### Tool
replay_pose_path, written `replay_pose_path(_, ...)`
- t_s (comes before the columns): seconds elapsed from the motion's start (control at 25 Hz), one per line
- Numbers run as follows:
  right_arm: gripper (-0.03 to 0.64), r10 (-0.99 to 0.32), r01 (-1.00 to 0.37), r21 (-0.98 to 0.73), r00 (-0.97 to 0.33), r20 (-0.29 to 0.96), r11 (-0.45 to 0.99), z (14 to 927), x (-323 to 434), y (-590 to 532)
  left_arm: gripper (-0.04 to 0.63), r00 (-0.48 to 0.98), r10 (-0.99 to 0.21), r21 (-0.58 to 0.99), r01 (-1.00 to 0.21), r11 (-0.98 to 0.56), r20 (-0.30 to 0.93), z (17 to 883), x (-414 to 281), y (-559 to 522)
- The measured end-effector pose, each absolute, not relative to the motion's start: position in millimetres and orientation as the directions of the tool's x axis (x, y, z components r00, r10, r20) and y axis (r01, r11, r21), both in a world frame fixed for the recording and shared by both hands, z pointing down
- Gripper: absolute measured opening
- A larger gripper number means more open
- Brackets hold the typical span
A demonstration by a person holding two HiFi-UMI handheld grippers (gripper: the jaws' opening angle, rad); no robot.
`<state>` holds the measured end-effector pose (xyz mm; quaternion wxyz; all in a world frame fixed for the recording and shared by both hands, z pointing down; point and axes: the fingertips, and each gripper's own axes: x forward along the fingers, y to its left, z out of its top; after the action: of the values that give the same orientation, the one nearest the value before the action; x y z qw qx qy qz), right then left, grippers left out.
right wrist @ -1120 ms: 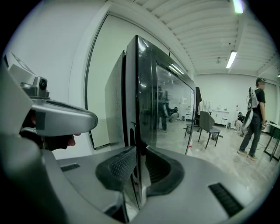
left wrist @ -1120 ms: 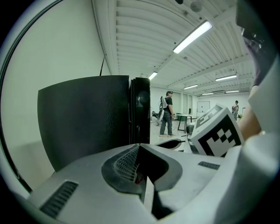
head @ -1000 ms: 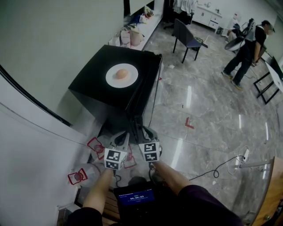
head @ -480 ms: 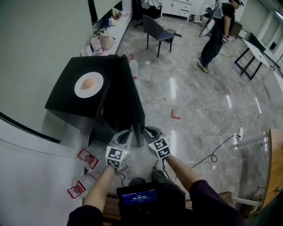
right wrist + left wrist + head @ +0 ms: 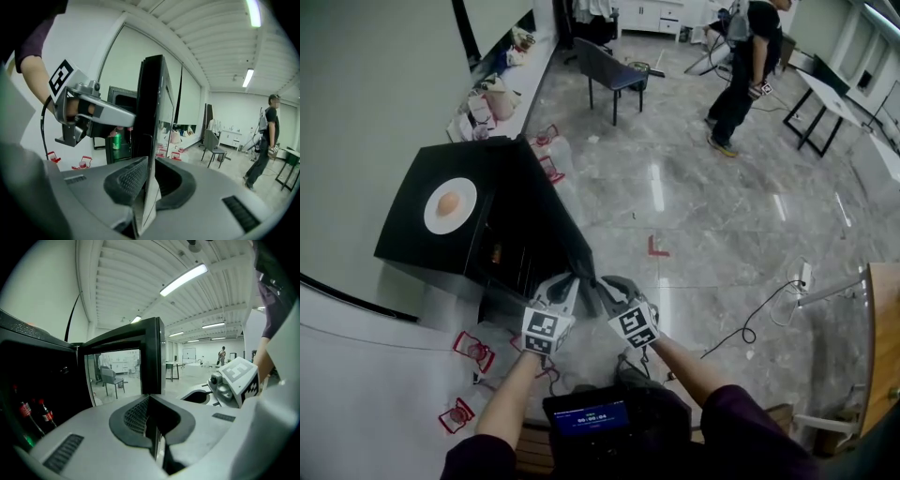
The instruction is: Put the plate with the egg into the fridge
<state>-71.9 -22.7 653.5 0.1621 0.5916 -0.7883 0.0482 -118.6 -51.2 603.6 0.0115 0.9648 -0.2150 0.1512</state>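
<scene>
1. Two grippers at the fridge (image 5: pixel 422 225). Step in hand, by judgement: opening the fridge door (image 5: pixel 546 225), ahead of any pickup.
2. Jaws of the right gripper (image 5: pixel 605 286): closed narrow on the door's outer edge, with the panel clamped between the pads.
3. Jaws of the left gripper (image 5: pixel 566 284): fully together with nothing between them, tips just beside the same edge.
4. Location of the plate (image 5: pixel 465 192) with the egg (image 5: pixel 447 202): flat on the fridge top, well apart from both grippers, not yet lifted.
5. Interior exposed, with bottles (image 5: pixel 44 412) and a can (image 5: pixel 116 140) on the shelves.
6. Next move, by judgement: release the door, reach up, grip the plate rim. Keep the plate level against egg roll, then slide it onto a free shelf.
</scene>
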Motion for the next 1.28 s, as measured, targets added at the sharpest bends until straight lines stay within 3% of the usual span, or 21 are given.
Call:
replay_pose_path(0.32, 0.042, -0.94, -0.972, 0.055, -0.203, 0.275, 0.227, 654, -4, 2, 0.009, 0.859, -0.423, -0.046, -0.429, -0.902, 0.287, 603, -67, -51)
replay_pose_path(0.48, 0.009, -0.954, -0.979, 0.076, -0.165, 0.252, 0.189, 643, 22, 3, 0.009, 0.865, -0.406, -0.038, -0.414, -0.909, 0.295, 604, -35, -53)
replay_pose_path(1.0, 0.008, -0.978, -0.98, 0.194, -0.009, 0.207, 0.05, 610, 82, -23, 0.009, 0.921, -0.259, -0.012, -0.267, -0.964, 0.291, 606, 61, -78)
replay_pose_path(1.28, 0.008, -0.979, -0.968, 0.249, 0.014, 0.205, 0.038, 605, 116, -34, 0.009, 0.925, -0.24, -0.003, -0.25, -0.968, 0.296, 608, 103, -98)
